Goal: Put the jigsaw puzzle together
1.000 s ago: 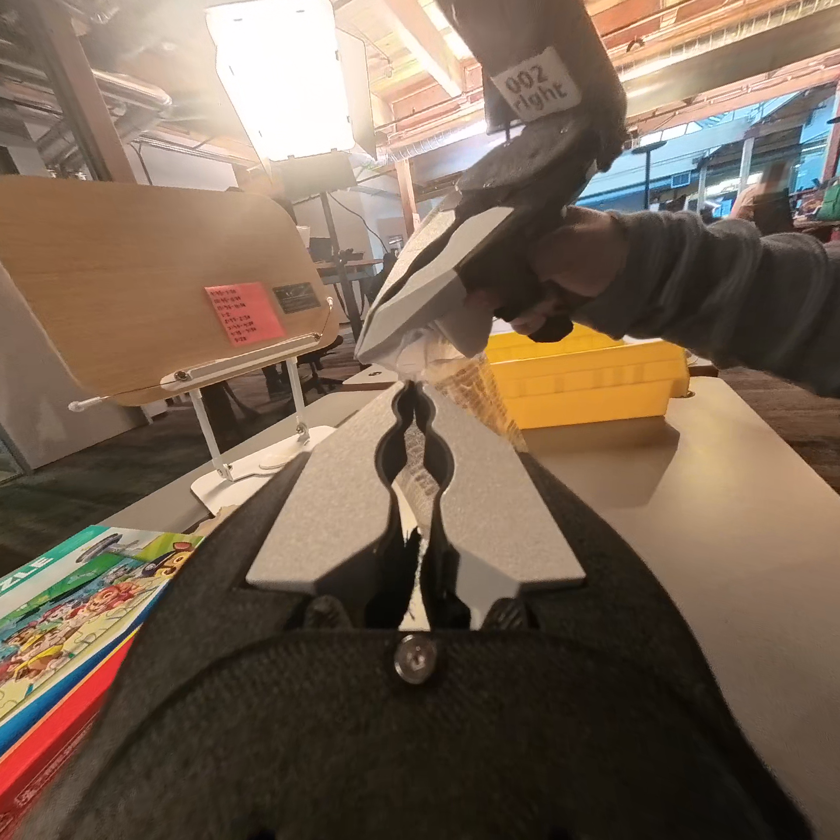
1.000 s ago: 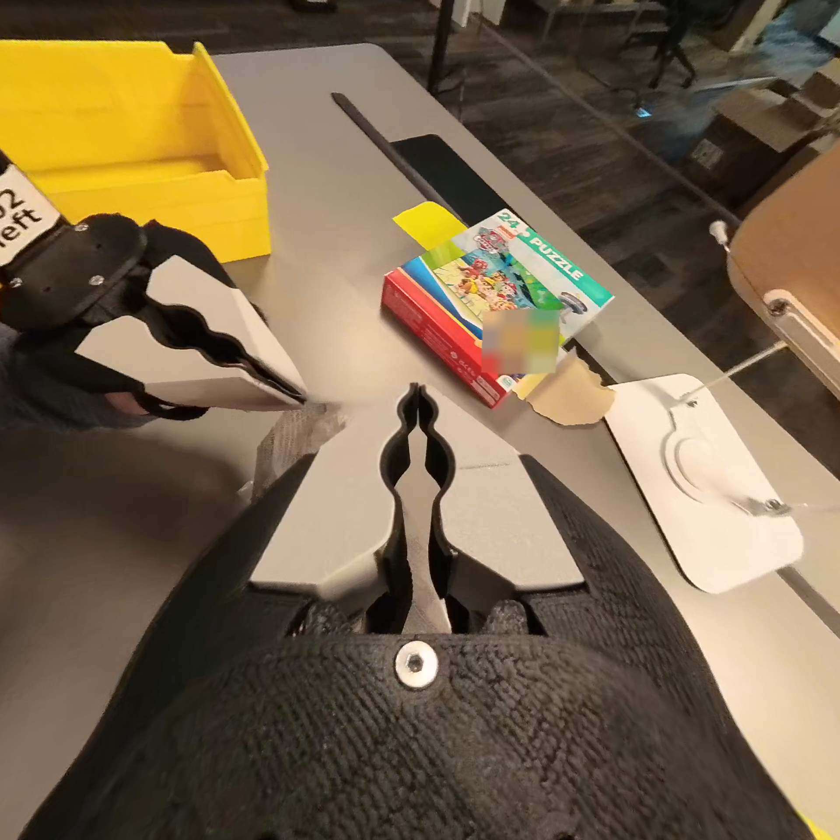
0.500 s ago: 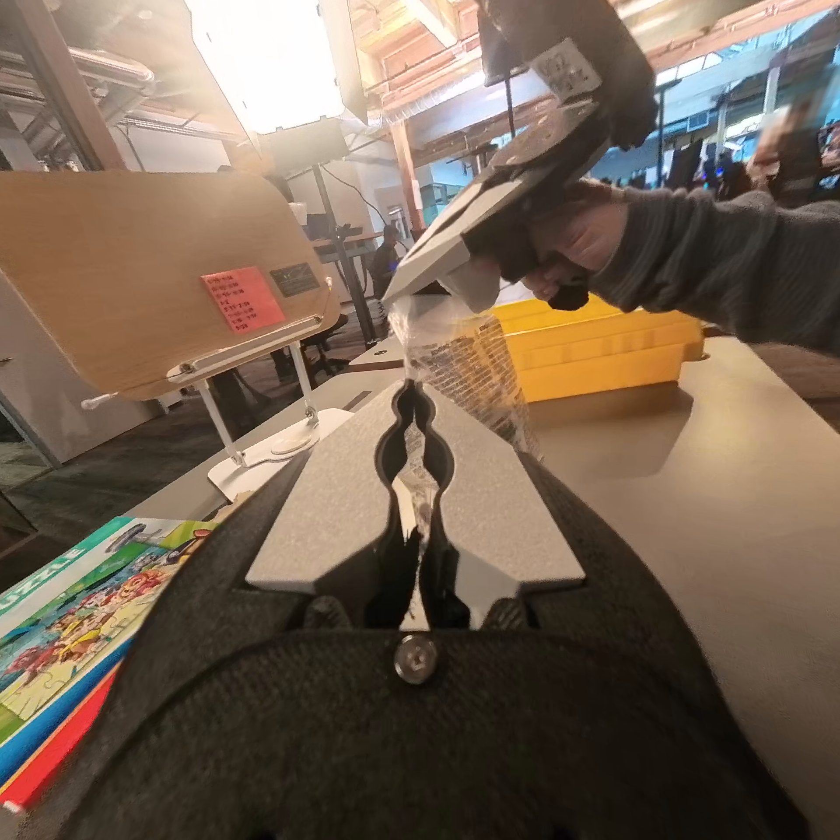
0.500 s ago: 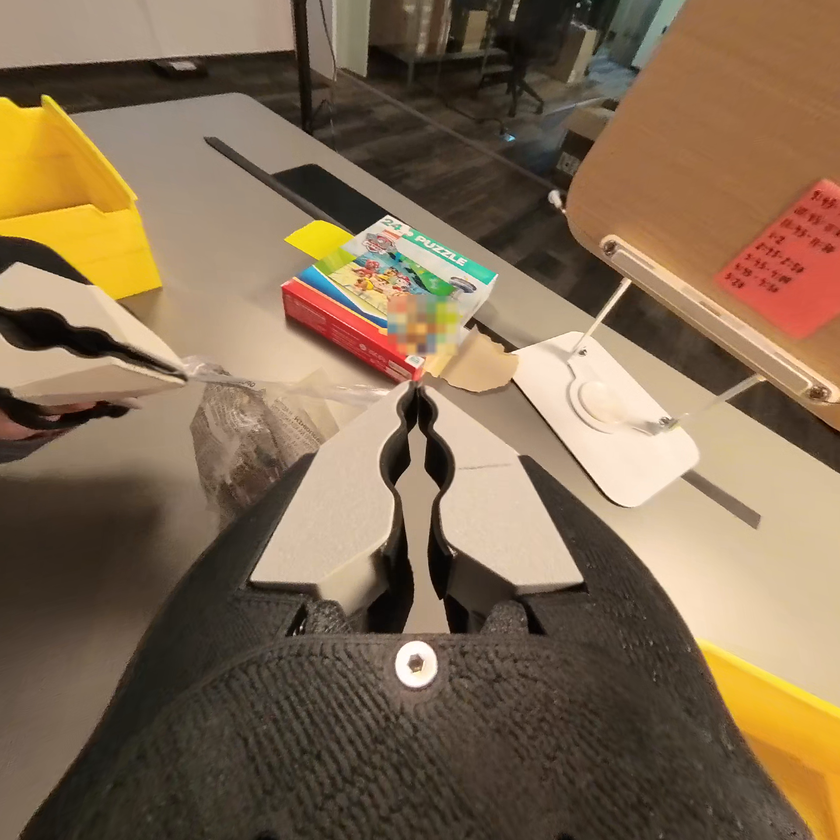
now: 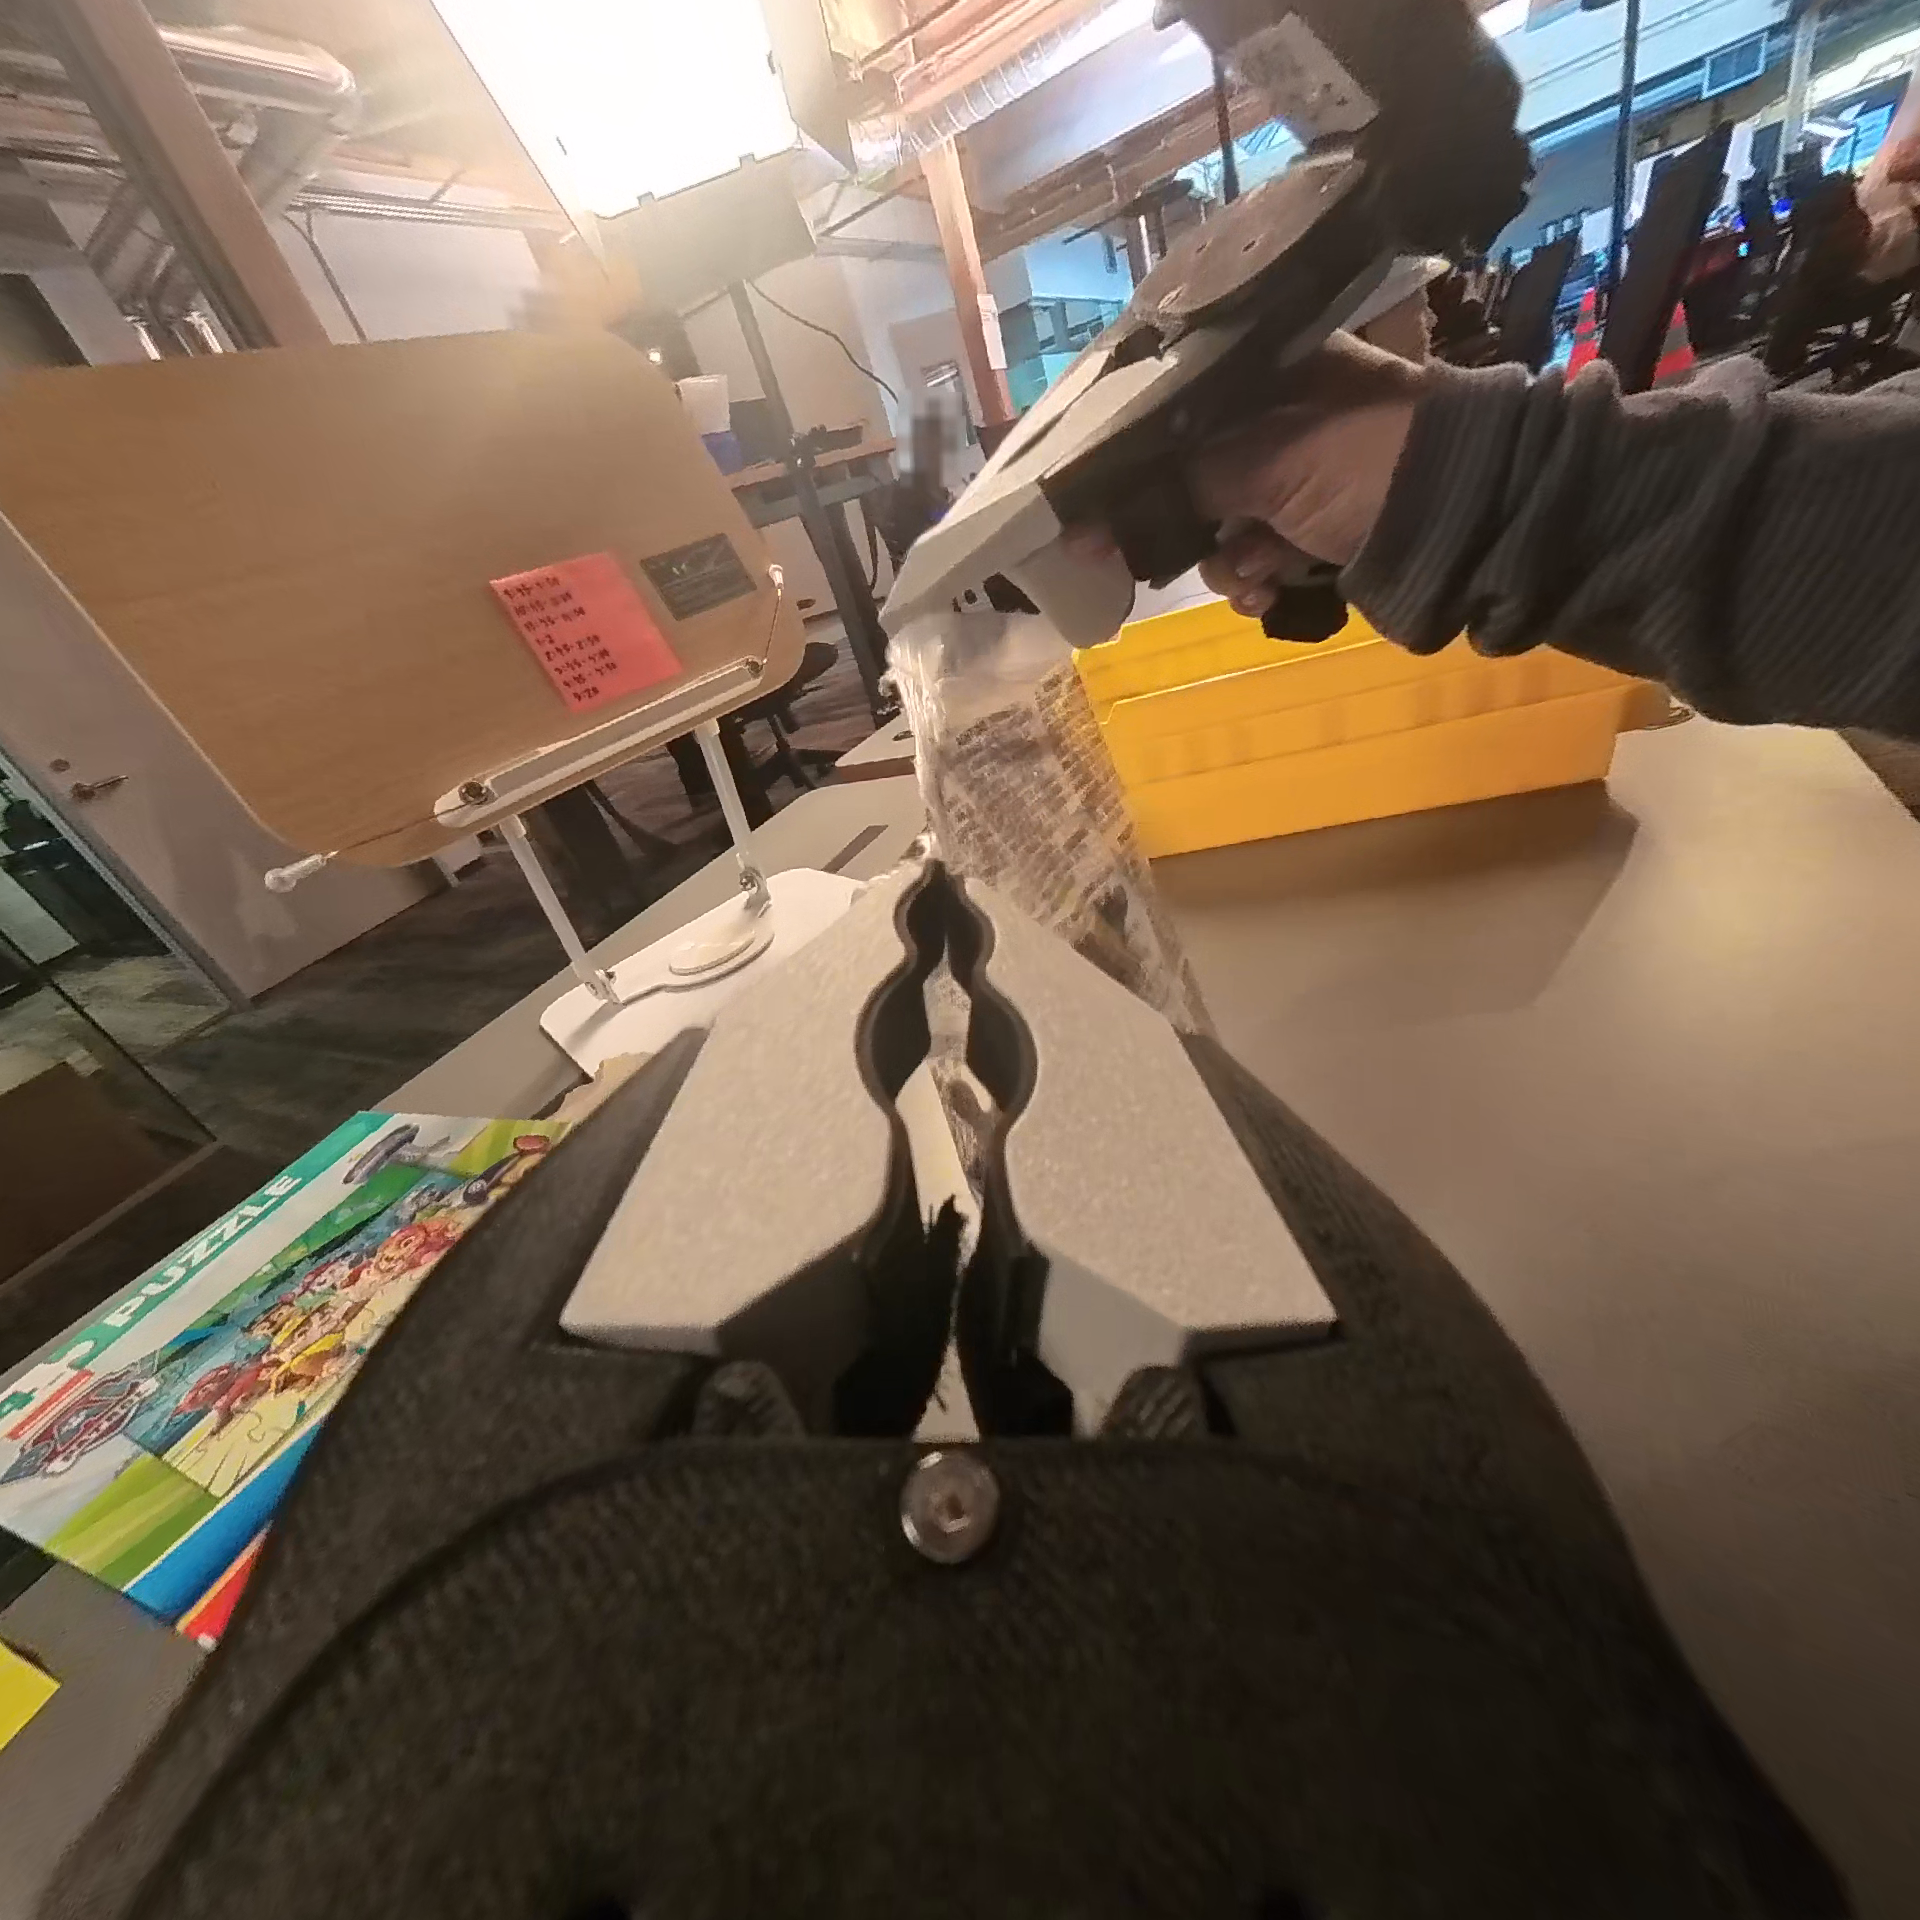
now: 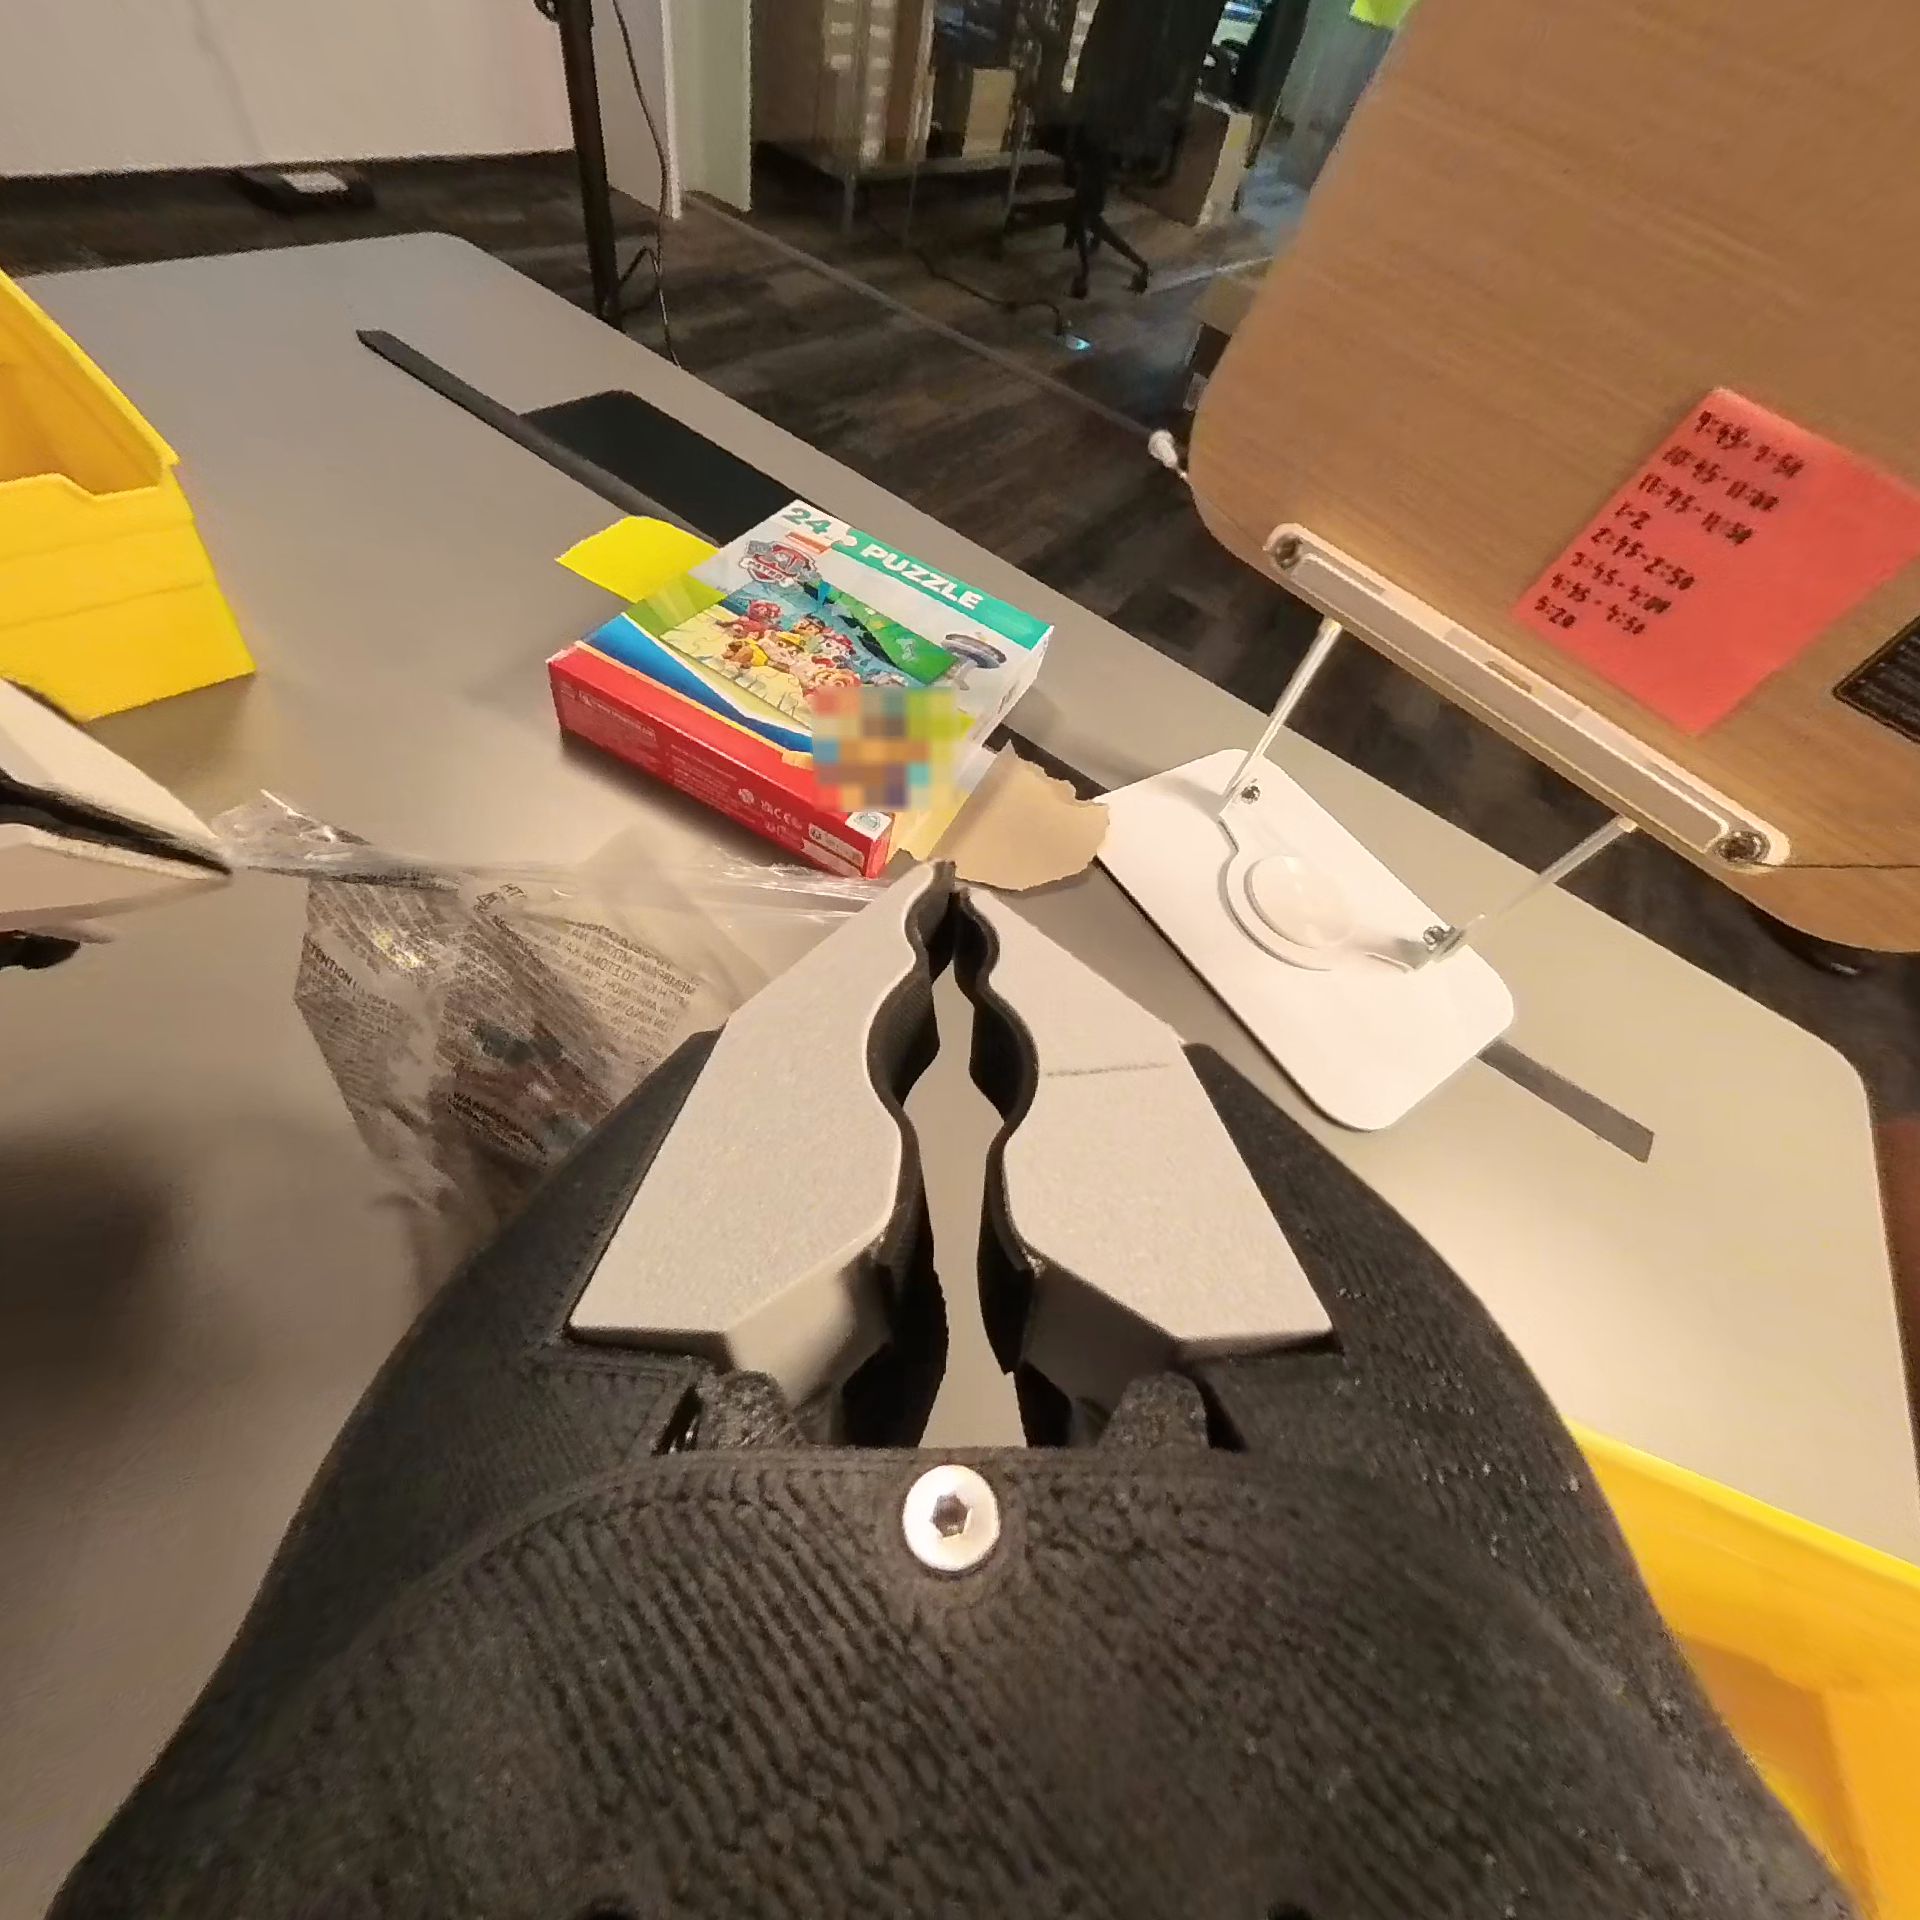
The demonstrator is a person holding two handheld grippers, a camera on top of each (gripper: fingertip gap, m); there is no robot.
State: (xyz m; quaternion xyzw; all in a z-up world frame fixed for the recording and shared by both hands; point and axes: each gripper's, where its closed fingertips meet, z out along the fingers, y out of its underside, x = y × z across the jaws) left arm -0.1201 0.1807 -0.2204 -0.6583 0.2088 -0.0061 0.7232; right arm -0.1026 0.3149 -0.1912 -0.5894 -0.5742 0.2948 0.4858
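One clear plastic bag — two grippers' jaws clamped on it; one puzzle box.

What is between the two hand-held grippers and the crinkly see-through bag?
Nothing visible. The left hand-held gripper and the right hand-held gripper are both shut on the clear plastic bag, pinching opposite ends of its top edge above the grey table.

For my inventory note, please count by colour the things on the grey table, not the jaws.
Yellow: 3 — two bins, sticky note
Clear: 1 — printed plastic bag, pinched by both grippers
Multicolour: 1 — puzzle box
White: 1 — stand base
Tan: 1 — torn cardboard scrap
Total: 7
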